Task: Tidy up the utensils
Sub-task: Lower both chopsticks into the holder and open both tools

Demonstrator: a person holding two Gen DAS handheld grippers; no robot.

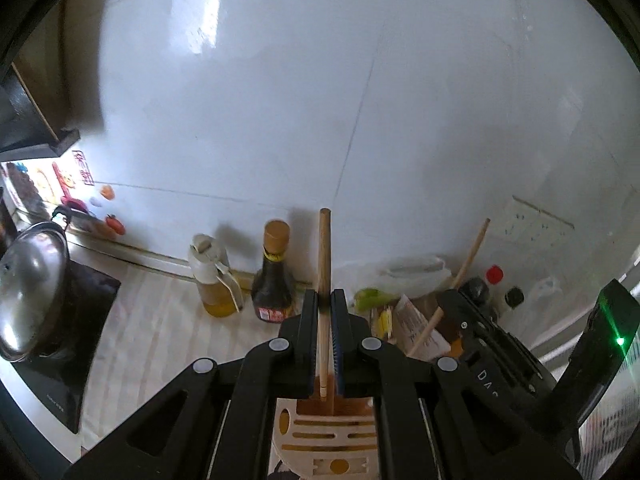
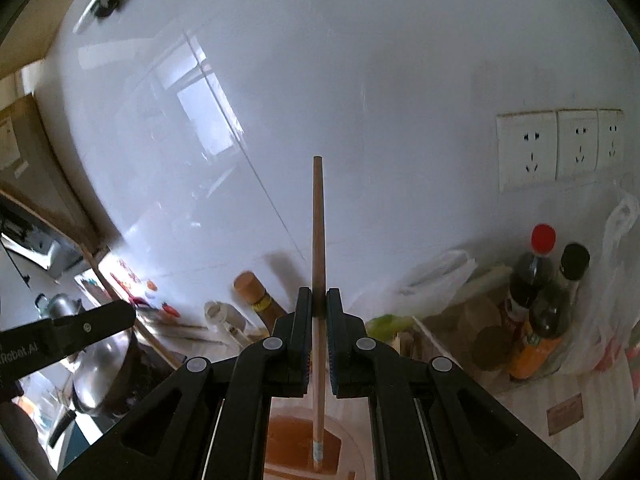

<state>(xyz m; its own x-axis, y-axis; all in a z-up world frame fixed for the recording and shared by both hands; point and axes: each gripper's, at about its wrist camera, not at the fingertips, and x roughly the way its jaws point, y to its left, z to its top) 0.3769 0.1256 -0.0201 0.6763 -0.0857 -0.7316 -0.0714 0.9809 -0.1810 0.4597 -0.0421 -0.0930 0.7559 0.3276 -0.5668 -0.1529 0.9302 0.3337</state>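
Note:
My left gripper [image 1: 325, 300] is shut on the round handle of a slotted wooden spatula [image 1: 325, 256]. The handle points up and away, and the slotted head [image 1: 328, 436] lies under the jaws. My right gripper [image 2: 319, 296] is shut on the long handle of a wooden spoon [image 2: 318, 220], whose brown bowl [image 2: 296, 440] shows below. In the left wrist view the right gripper [image 1: 450, 300] is close on the right, with the spoon handle [image 1: 472, 252] slanting up from it. A left finger [image 2: 100, 320] enters the right wrist view from the left.
Against the white tiled wall stand a dark sauce bottle [image 1: 274, 280] and an oil bottle [image 1: 214, 280]. A steel-lidded pot [image 1: 32, 288] sits on a black cooktop [image 1: 84, 312] at left. Dark bottles [image 2: 536, 300], plastic bags [image 2: 432, 280] and wall sockets [image 2: 560, 144] are at right.

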